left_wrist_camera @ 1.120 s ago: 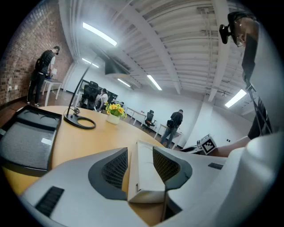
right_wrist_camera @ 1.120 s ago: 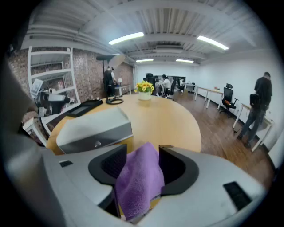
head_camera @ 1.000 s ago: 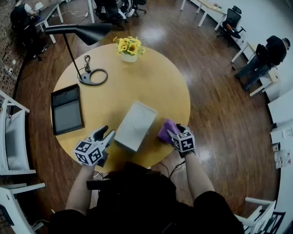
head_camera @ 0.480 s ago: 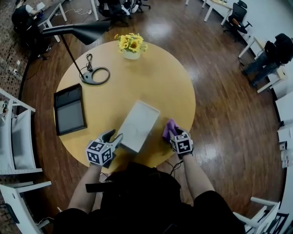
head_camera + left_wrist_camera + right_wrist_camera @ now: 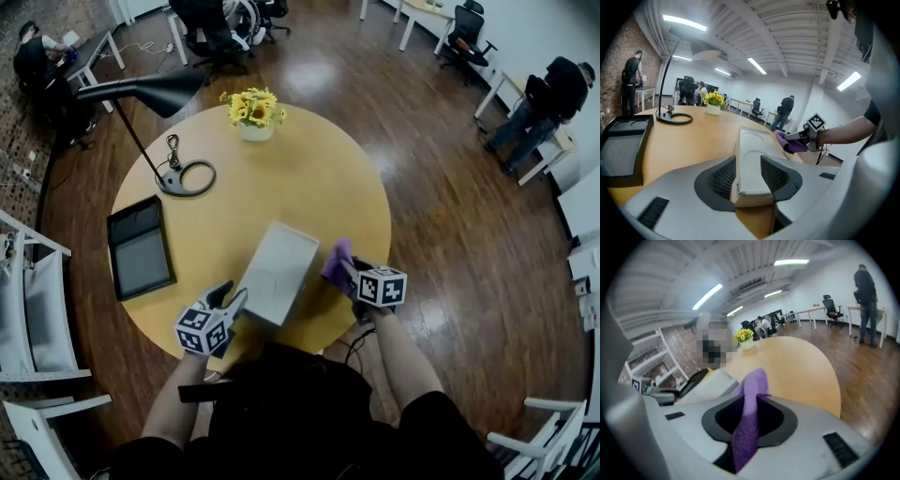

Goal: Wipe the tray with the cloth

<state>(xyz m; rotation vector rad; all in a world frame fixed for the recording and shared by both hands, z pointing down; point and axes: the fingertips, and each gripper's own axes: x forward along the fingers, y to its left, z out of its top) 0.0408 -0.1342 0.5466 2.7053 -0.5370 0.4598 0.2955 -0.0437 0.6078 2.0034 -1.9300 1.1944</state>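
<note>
A white rectangular tray (image 5: 278,267) lies slantwise on the round wooden table (image 5: 309,178), near its front edge. My left gripper (image 5: 234,298) has the tray's near end (image 5: 752,154) between its jaws. They have just been closing, and both pads sit against the tray's sides, so the left gripper (image 5: 747,176) is shut on it. The purple cloth (image 5: 336,262) stands up just right of the tray. My right gripper (image 5: 349,272) has just been closing and is shut on the cloth (image 5: 750,427), which sticks up past the fingertips.
A black desk lamp with a ring base (image 5: 187,176) stands at the table's back left. A black flat tray (image 5: 141,248) lies at the left. A pot of yellow flowers (image 5: 253,111) stands at the far edge. People sit at desks around the room.
The right gripper has rolled and taken hold of the cloth, lifting it up beside the tray. The left gripper has sunk and moved onto the tray's near end.
</note>
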